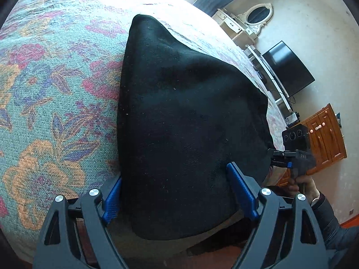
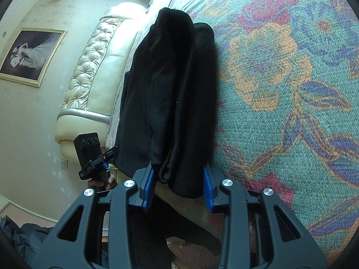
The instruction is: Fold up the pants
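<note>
Black pants point(image 1: 179, 116) lie on a floral bedspread point(image 1: 56, 89) and hang over its near edge. My left gripper point(image 1: 177, 192) has its blue pads point(image 1: 241, 189) wide apart on either side of the pants' hanging edge. In the right wrist view the pants point(image 2: 175, 94) show as bunched folds. My right gripper point(image 2: 178, 183) straddles their near end with its pads point(image 2: 207, 185) close against the cloth. The right gripper also shows in the left wrist view point(image 1: 278, 157) at the pants' right edge. The left gripper shows in the right wrist view point(image 2: 107, 154).
The bedspread point(image 2: 291, 89) spreads right of the pants. A cream padded headboard point(image 2: 94, 78) and a framed picture point(image 2: 29, 56) stand left. A television point(image 1: 289, 69), a white dresser with a mirror point(image 1: 246, 22) and a wooden cabinet point(image 1: 325, 136) line the far wall.
</note>
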Available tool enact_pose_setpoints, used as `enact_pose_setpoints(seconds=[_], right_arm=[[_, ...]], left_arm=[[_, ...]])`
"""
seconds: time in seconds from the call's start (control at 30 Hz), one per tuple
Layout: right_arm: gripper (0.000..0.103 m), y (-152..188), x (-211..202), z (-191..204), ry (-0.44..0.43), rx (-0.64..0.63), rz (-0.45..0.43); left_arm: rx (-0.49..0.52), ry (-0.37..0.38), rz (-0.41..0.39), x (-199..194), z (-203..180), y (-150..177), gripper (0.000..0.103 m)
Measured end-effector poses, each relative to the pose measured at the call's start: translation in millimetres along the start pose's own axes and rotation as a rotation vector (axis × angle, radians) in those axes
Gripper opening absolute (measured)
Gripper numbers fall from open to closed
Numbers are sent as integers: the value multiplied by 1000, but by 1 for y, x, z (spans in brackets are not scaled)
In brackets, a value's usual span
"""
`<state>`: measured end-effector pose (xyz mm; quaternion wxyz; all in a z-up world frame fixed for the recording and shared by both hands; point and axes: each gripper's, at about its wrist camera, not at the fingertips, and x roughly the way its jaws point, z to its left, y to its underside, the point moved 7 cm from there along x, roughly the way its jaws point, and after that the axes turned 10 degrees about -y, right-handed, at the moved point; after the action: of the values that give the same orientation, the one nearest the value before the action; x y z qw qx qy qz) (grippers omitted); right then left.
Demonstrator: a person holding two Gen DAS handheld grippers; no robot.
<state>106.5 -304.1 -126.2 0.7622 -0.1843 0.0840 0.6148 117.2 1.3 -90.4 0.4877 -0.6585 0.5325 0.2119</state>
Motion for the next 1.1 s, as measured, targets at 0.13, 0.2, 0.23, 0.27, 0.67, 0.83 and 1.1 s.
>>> enact_pose_setpoints(seconds=[0.13,0.2,0.23,0.27,0.67,0.83,1.1], right_arm=[[81,-25,-18,8,0,-60,-83],[86,-46,-26,1,-21,-41,-145],[86,-56,-26,-1,-44,-36,-163],[87,-65,-24,-3,-69,-27,-170],[64,-119,13,-18,-103,-30,-101],[30,-115,13,-27,-97,-16,-112],[25,-115,16,-10,-18,-104,-159]], left_arm=[[-32,32,-31,-15,11,-16,83],[-66,49,-31,-12,23,-30,83],[-83,52,-39,-10,30,-38,83],[-102,71,-48,-8,35,-48,83],[-152,184,12,55,36,-126,85],[-99,96,17,67,34,-127,51],[-129,113,-5,63,42,-123,28]])
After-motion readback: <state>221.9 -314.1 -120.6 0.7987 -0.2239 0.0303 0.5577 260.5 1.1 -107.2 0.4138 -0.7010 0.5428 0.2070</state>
